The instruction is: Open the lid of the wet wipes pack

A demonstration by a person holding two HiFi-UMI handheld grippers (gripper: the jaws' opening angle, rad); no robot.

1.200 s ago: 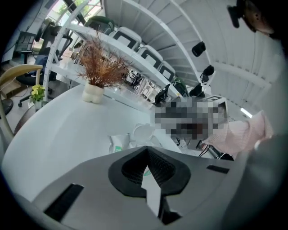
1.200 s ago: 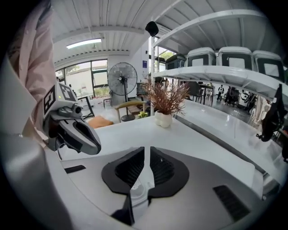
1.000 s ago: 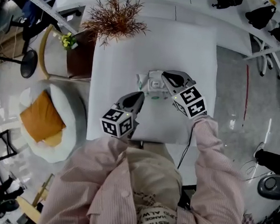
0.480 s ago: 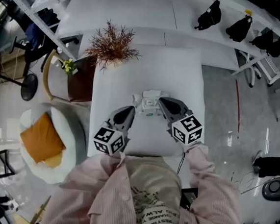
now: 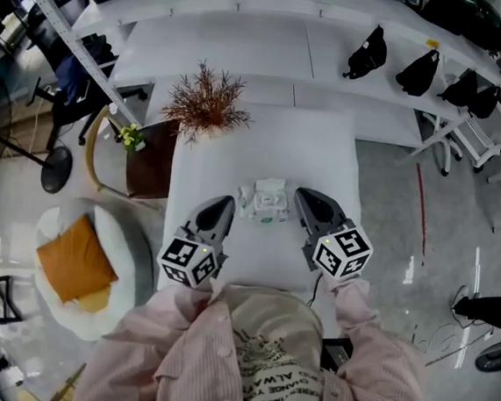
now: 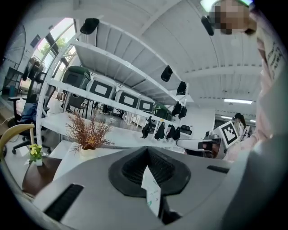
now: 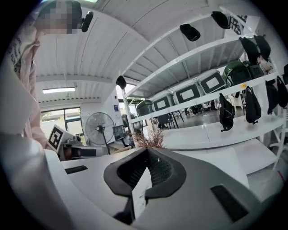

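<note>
The wet wipes pack [image 5: 264, 201] is a small white pack with a green mark, lying in the middle of the white table [image 5: 326, 150]. Whether its lid is up is too small to tell. My left gripper [image 5: 222, 203] hangs to the left of the pack and my right gripper [image 5: 305, 196] to its right, both raised and clear of it. In the left gripper view the jaws [image 6: 146, 152] meet at the tip with nothing between them. The right gripper view shows the same closed jaws [image 7: 147, 152]. Both point almost level over the table, so neither gripper view shows the pack.
A dried reddish plant [image 5: 205, 103] stands at the table's far left corner. A brown side table [image 5: 152, 170] with yellow flowers [image 5: 131, 137] and a round chair with an orange cushion [image 5: 73, 257] are to the left. Black bags [image 5: 419, 70] hang on the shelves behind.
Both grippers have lifted and drawn back from the pack. The right one, which was over the pack's right end, now hangs clear of it.
</note>
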